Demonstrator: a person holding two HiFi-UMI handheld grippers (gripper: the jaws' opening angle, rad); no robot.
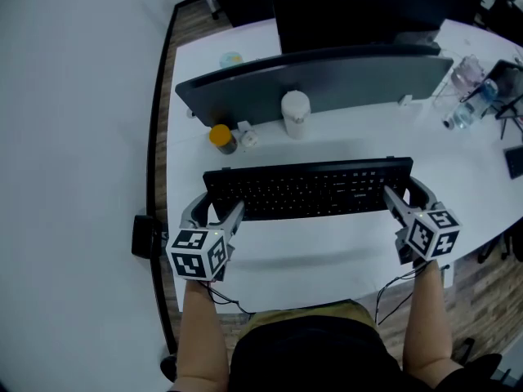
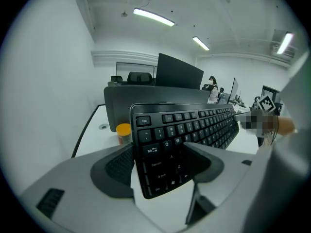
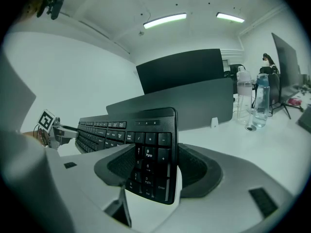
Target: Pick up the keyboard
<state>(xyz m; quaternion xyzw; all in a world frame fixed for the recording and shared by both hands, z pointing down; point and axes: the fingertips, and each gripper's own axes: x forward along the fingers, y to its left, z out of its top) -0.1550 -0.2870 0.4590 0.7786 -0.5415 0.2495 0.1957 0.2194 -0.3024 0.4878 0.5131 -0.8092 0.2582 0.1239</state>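
A black keyboard [image 1: 310, 188] hangs level above the white table [image 1: 327, 256], its shadow lying on the tabletop below. My left gripper [image 1: 216, 208] is shut on the keyboard's left end, with one jaw on the keys and the other against the underside. In the left gripper view, the keyboard [image 2: 187, 127] runs away to the right from between the left gripper [image 2: 158, 157]. My right gripper [image 1: 406, 194] is shut on the number-pad end. In the right gripper view, the keyboard [image 3: 146, 130] stands between the right gripper [image 3: 153, 161] and stretches off to the left.
A long grey divider panel [image 1: 327, 80] stands behind the keyboard, with a dark monitor [image 1: 351, 6] beyond it. A white cylinder [image 1: 295, 113] and a yellow-lidded jar [image 1: 221, 138] sit in front of the panel. Clear bottles [image 1: 470, 96] stand at the far right.
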